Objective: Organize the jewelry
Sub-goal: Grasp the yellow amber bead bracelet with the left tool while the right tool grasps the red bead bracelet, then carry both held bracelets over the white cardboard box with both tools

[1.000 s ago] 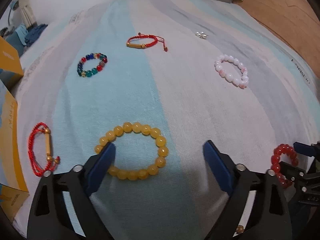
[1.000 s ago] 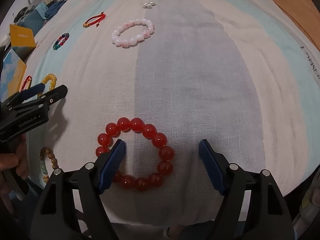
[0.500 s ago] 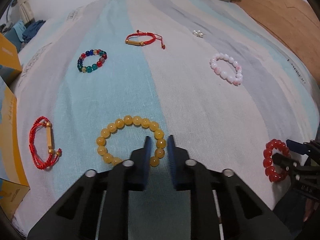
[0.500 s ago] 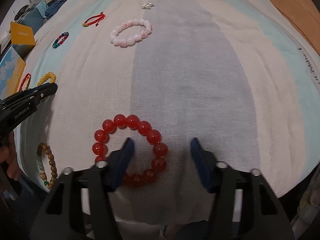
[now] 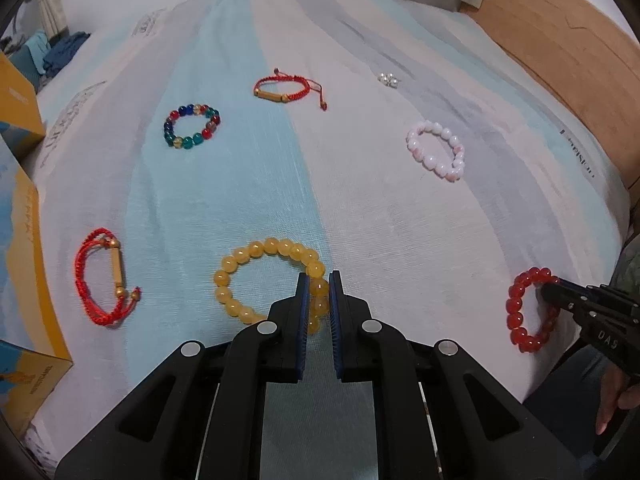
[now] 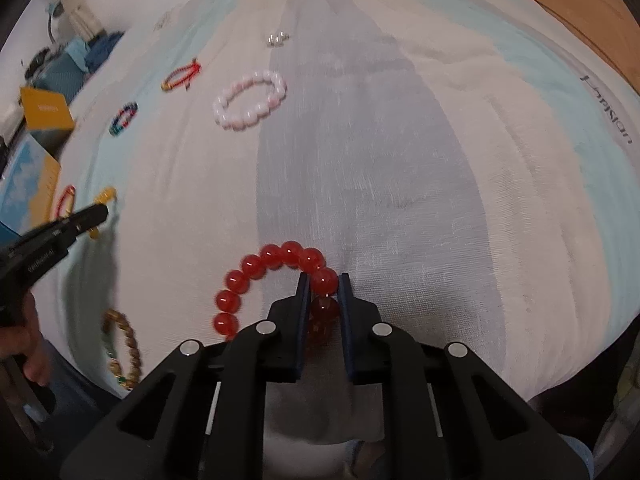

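Both grippers have closed since a second ago: left gripper point(image 5: 318, 280) now pinches the yellow bead bracelet point(image 5: 268, 280) at its right side, right gripper point(image 6: 323, 282) clamps the red bead bracelet point(image 6: 276, 280). Both bracelets lie on the striped bedsheet point(image 5: 360, 208); pink bracelet point(image 5: 436, 155) farther off.

My striped bed point(image 5: 360, 208) carries a multicolor bracelet point(image 5: 192, 126) upper left, a pink bracelet point(image 5: 436, 155) right, and a yellow bracelet point(image 5: 256, 280) low centre.
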The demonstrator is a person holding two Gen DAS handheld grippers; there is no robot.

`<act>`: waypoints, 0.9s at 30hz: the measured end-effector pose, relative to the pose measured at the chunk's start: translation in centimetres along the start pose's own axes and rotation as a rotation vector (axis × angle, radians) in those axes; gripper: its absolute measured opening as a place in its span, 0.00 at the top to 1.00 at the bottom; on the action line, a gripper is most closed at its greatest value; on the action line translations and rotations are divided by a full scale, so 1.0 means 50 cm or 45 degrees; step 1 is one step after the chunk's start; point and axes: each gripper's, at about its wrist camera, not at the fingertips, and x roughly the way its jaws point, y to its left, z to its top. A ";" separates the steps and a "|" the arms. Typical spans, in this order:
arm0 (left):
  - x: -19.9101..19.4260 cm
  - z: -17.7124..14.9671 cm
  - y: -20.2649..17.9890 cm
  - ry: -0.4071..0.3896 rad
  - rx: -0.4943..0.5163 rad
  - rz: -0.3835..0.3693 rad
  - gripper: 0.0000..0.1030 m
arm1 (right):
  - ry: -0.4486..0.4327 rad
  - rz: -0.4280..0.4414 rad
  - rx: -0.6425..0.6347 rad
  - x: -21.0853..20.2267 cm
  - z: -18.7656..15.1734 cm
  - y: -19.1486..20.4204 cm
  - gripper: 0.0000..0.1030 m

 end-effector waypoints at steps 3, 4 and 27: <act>-0.015 0.003 0.001 -0.003 -0.002 -0.009 0.92 | -0.032 0.008 -0.004 -0.019 0.005 0.007 0.88; -0.019 0.004 0.003 -0.005 -0.001 -0.008 0.92 | -0.039 0.012 -0.006 -0.025 0.007 0.010 0.88; -0.150 0.020 0.024 -0.062 -0.014 -0.037 0.92 | -0.154 0.020 -0.032 -0.135 0.028 0.063 0.88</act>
